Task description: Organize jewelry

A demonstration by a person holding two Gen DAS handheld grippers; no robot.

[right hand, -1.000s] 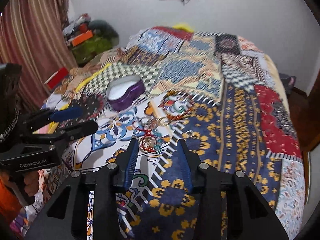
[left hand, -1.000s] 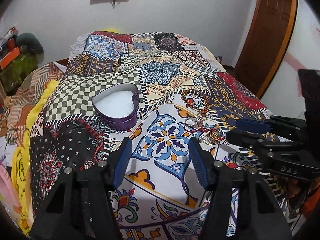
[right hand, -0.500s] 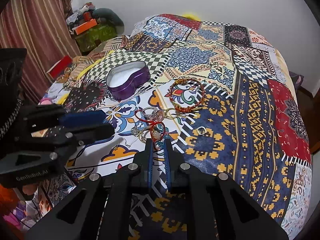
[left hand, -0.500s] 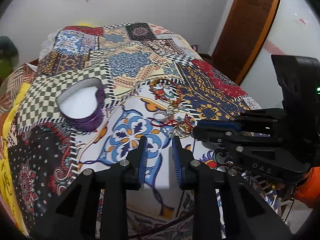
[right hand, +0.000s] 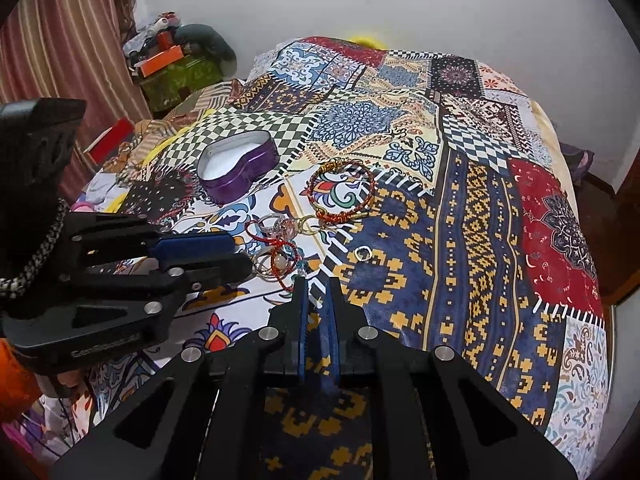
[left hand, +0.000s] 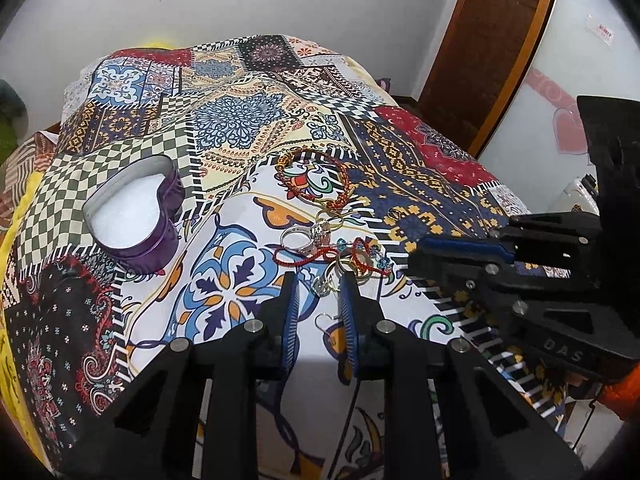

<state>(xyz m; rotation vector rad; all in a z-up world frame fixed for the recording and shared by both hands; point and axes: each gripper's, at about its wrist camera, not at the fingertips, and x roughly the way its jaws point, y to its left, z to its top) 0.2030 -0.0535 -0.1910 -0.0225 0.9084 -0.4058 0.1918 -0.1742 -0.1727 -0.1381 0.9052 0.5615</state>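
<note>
A purple heart-shaped tin [left hand: 132,216] with white lining stands open on the patterned bedspread; it also shows in the right wrist view [right hand: 238,168]. A tangle of rings and red cord bracelets [left hand: 340,252] lies in the middle, with a beaded bangle [left hand: 316,178] behind it. My left gripper [left hand: 319,284] is narrowly open, its tips right at the near edge of the tangle. My right gripper [right hand: 316,286] has its jaws nearly together and empty, just in front of the tangle [right hand: 276,256]. A single small ring [right hand: 363,254] lies apart to the right.
The bedspread [right hand: 460,240] covers the whole bed and drops off at the near and right edges. Clutter and boxes [right hand: 172,64] sit by a curtain at the far left. A wooden door [left hand: 492,40] stands at the right.
Both grippers have narrowed from wide open and moved in toward the jewelry tangle. The left gripper has swung right, bringing its tips up to the tangle.
</note>
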